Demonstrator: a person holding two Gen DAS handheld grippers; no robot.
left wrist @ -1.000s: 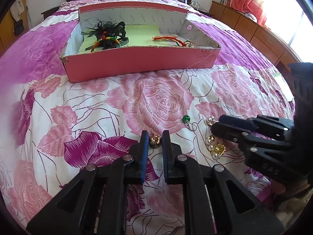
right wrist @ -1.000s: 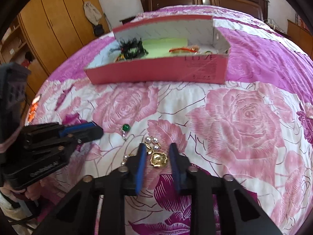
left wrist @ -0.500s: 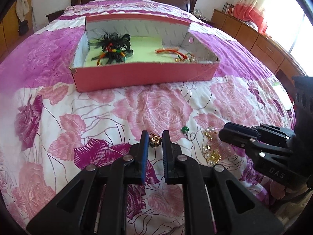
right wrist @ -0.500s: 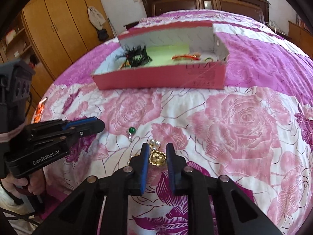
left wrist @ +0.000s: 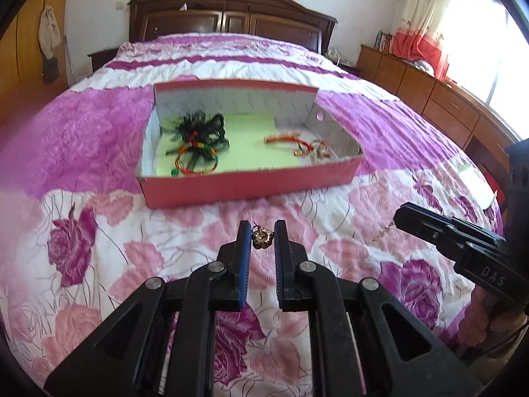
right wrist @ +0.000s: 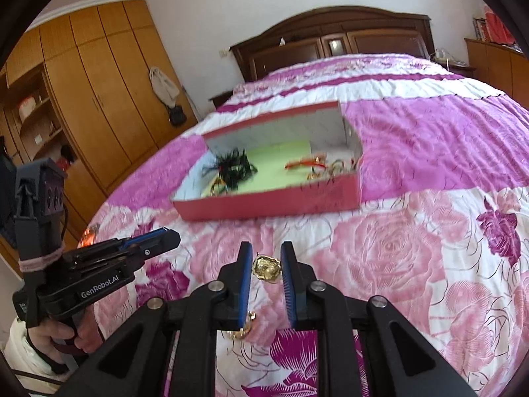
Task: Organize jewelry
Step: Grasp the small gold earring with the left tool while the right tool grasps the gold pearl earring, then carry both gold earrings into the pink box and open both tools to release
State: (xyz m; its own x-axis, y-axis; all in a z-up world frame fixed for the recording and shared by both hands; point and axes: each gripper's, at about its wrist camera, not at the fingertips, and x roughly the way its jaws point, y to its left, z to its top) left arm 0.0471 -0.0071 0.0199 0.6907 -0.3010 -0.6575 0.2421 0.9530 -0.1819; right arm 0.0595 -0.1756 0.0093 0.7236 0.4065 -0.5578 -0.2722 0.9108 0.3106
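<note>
**Two gold pieces pinched above the floral bedspread**

The left hand-held gripper (left wrist: 260, 236) has its blue-padded jaws drawn close together, pinching a small knotted gold earring with a thin hook (left wrist: 262, 237) right at the fingertips. The piece hangs clear of the pink and magenta rose-patterned bedspread (left wrist: 109, 238) below it.

The right hand-held gripper (right wrist: 266, 266) is likewise closed on a crumpled gold leaf-shaped pendant (right wrist: 266, 267), held between the pad tips. A gold chain or ring (right wrist: 245, 328) shows lower down, beneath the left jaw; it seems to dangle from the pendant, though the blur makes the link hard to confirm. In the left wrist view, a short beaded strand (left wrist: 382, 232) trails from the tip of the right tool.

Ahead of both tools, in the middle of the bed, sits an open shallow red cardboard box with a white inner wall and pale green floor (left wrist: 251, 187). In its left part lies a tangle of black hair ties with a red, yellow and green bangle (left wrist: 198, 142). In its right part lie an orange-red cord bracelet (left wrist: 284, 138) and some small gold bits near the corner.

A person's hand (right wrist: 59, 337) grips the handle of the left tool at the lower left of the right wrist view.
</note>
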